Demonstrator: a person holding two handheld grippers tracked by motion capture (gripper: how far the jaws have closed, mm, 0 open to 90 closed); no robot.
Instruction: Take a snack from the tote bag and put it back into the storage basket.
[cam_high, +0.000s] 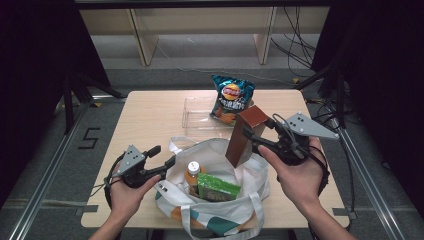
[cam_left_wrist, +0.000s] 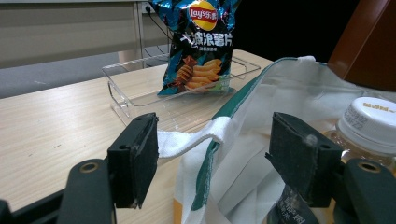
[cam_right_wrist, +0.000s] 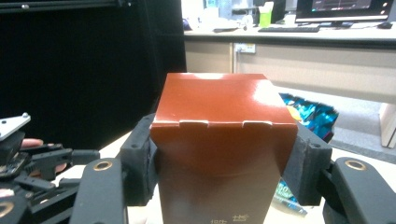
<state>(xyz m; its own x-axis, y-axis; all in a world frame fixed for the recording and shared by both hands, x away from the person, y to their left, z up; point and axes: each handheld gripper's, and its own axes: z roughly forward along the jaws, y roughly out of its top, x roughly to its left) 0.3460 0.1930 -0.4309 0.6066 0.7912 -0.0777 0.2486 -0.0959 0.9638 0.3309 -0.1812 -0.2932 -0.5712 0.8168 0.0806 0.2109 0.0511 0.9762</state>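
A white tote bag (cam_high: 220, 210) with green trim lies open at the table's near edge. Inside it stand a bottle (cam_high: 193, 172) with a white cap and a green packet (cam_high: 216, 187). My right gripper (cam_high: 257, 131) is shut on the top of a tall brown box (cam_high: 242, 137), held tilted with its lower end in the bag's mouth. In the right gripper view both jaws press the sides of the box (cam_right_wrist: 224, 116). My left gripper (cam_high: 165, 155) is open at the bag's left rim. The white rim strap (cam_left_wrist: 191, 140) runs between its jaws, and the bottle (cam_left_wrist: 369, 121) is beyond the right one.
A blue chips bag (cam_high: 231, 98) leans in a clear plastic tray (cam_high: 197, 112) at the back of the wooden table (cam_high: 145, 120). Metal rails run along both sides of the table. Shelving and cables stand on the floor behind.
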